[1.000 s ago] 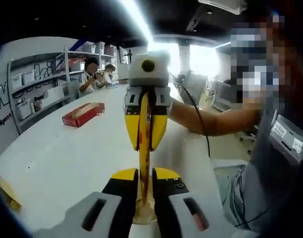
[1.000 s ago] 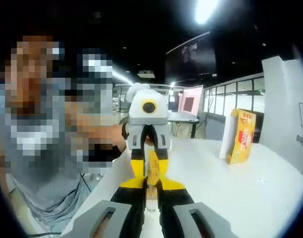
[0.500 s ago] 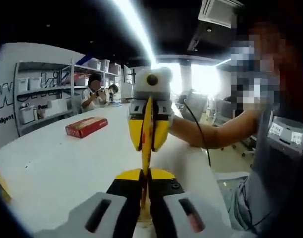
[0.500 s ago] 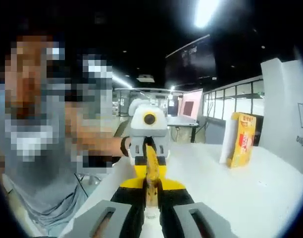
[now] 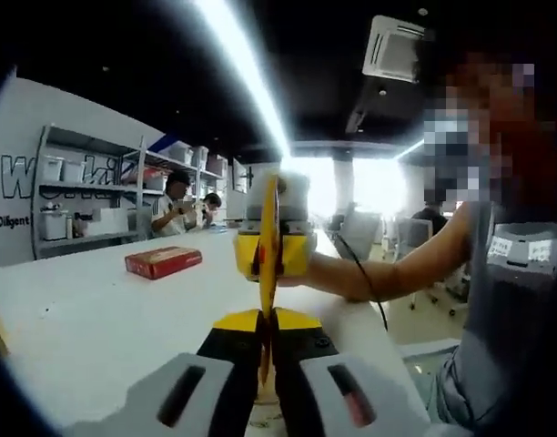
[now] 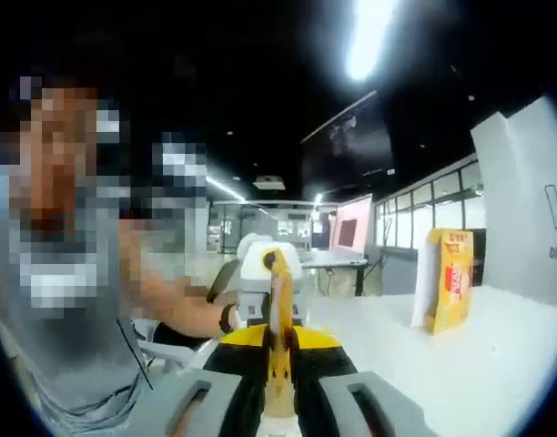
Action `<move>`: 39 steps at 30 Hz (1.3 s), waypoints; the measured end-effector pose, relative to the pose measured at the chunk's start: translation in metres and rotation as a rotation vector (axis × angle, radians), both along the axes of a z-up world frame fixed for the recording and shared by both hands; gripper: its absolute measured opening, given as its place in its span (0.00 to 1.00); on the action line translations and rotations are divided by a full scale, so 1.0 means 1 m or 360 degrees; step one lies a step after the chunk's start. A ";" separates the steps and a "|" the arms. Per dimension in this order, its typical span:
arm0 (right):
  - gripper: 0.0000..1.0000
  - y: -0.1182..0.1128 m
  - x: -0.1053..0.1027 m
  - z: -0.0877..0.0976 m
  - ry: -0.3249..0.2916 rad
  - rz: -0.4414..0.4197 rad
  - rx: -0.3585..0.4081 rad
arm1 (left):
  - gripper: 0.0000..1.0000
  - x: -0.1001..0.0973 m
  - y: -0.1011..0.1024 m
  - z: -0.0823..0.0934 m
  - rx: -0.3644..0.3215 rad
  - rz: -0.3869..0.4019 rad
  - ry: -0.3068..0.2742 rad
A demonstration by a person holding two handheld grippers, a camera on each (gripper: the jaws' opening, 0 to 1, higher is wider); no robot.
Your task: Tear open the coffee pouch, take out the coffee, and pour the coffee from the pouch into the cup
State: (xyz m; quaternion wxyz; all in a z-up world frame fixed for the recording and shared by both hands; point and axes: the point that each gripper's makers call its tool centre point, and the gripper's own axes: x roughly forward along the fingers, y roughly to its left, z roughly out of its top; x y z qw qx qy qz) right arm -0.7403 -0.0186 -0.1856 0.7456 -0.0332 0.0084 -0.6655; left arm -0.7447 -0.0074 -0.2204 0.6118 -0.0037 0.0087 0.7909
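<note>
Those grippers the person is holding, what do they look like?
Each gripper has pale grey grips with dark slots, black jaws and yellow tips: the left gripper, the right gripper. A thin black cable hangs from the right one. The person wears a grey shirt.

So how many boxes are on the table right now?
2: a red box lying flat in the left gripper view, a yellow box standing upright in the right gripper view. Others may be hidden behind the grippers.

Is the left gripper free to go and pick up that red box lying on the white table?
Probably not yet. The left gripper is shut on the yellow coffee pouch, which the right gripper pinches too. The table towards the red box looks bare.
</note>
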 end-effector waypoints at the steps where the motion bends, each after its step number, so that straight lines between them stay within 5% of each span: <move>1: 0.10 0.000 0.000 0.002 -0.0016 0.0017 -0.0020 | 0.06 0.000 0.000 0.001 0.0015 -0.0003 0.0000; 13: 0.18 -0.003 0.007 0.011 -0.0092 0.0079 -0.0154 | 0.06 0.004 -0.006 0.002 0.0118 0.0020 -0.0008; 18: 0.16 0.001 -0.001 0.028 -0.0164 0.0020 -0.0338 | 0.07 0.005 -0.010 0.005 0.0175 0.0021 -0.0024; 25: 0.10 -0.002 0.001 0.025 -0.0206 0.0039 -0.0332 | 0.07 0.006 -0.004 -0.003 0.0116 0.0031 0.0021; 29: 0.10 -0.003 0.003 0.025 -0.0123 -0.0020 -0.0316 | 0.07 0.003 -0.005 -0.002 0.0129 0.0045 0.0037; 39: 0.10 -0.002 0.003 0.028 -0.0102 -0.0047 -0.0334 | 0.09 0.003 -0.007 0.001 0.0157 0.0033 0.0024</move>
